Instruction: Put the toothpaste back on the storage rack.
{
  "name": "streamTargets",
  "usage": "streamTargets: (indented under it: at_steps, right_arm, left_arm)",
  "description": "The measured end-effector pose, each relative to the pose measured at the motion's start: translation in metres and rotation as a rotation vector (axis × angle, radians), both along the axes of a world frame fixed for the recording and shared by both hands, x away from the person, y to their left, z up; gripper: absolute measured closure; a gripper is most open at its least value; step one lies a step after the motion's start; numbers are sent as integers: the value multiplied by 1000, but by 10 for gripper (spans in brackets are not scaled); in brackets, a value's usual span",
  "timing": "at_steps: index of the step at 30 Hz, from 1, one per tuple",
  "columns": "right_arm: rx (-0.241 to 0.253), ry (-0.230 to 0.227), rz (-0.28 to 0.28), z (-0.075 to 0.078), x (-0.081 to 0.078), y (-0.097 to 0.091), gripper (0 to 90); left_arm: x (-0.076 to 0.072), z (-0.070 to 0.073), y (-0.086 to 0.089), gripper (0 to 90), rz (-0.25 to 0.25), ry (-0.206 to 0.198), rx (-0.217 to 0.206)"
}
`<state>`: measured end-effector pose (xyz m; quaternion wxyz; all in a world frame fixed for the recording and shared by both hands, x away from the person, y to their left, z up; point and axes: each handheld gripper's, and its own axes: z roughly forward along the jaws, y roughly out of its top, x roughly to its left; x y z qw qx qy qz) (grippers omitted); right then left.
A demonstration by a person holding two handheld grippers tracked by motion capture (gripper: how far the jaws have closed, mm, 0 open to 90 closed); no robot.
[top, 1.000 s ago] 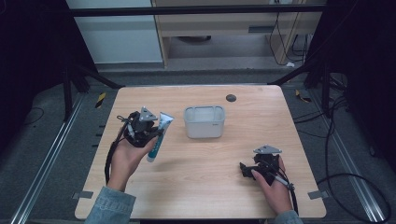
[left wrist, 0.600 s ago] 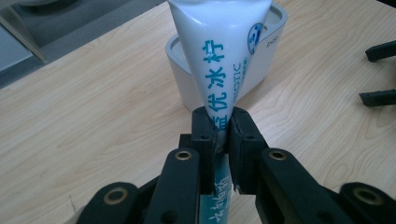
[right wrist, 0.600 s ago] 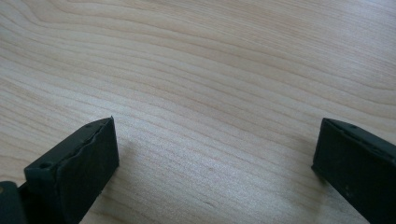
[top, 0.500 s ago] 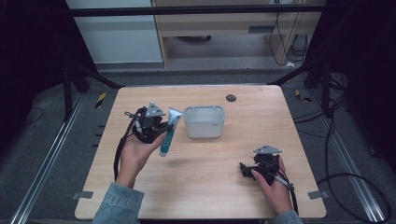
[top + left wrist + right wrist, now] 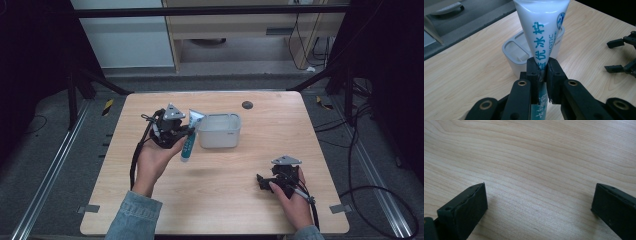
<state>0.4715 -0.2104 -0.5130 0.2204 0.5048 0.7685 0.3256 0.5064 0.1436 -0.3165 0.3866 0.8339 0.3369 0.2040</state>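
So from the high view, my left gripper (image 5: 184, 134) has the toothpaste tube (image 5: 190, 140) pinched around its middle and lifted off the wooden table (image 5: 220, 200), and the tube's long axis runs roughly away-and-toward me, flat crimped end pointing at the far side, cap end hanging back toward my edge. The white container (image 5: 219, 130) sits just beside it, to the right of the tube, close enough that the tube's far end looks nearly at its left wall; I can't tell if they touch. So the drop spot is a short sideways hop to the right from the left gripper, and that hand is clearly the nearer one. The right gripper (image 5: 267, 181) is parked low near my right corner, well apart from both. In the left gripper view, the jaws are clamped hard on the tube (image 5: 541, 50), squeezing it thin between the pads, with the wide end rising straight up past the camera and the container (image 5: 517, 53) directly behind it, its divided compartments visible on top. My guess is the tube has to go upright-ish or tipped to fit one of those slots. The right gripper view just has its two jaws standing wide apart over bare wood (image 5: 536, 165), nothing between them, so that one's idle.
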Motion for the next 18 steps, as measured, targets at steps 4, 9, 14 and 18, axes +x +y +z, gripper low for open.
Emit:
streamTargets:
  at_steps: [4,9,14,18]
  right_arm:
    - [4,3,-3,0,0,0,4]
    - [3,2,-3,0,0,0,3]
    - [4,2,-4,0,0,0,3]
    - [3,2,-4,0,0,0,4]
  left_arm:
    - [4,8,-3,815,-4,-8,-2]
    - [11,14,-5,815,-3,-10,-21]
    - [20,20,-10,815,-8,-5,-44]
    - [29,25,-21,814,-21,-12,-10]
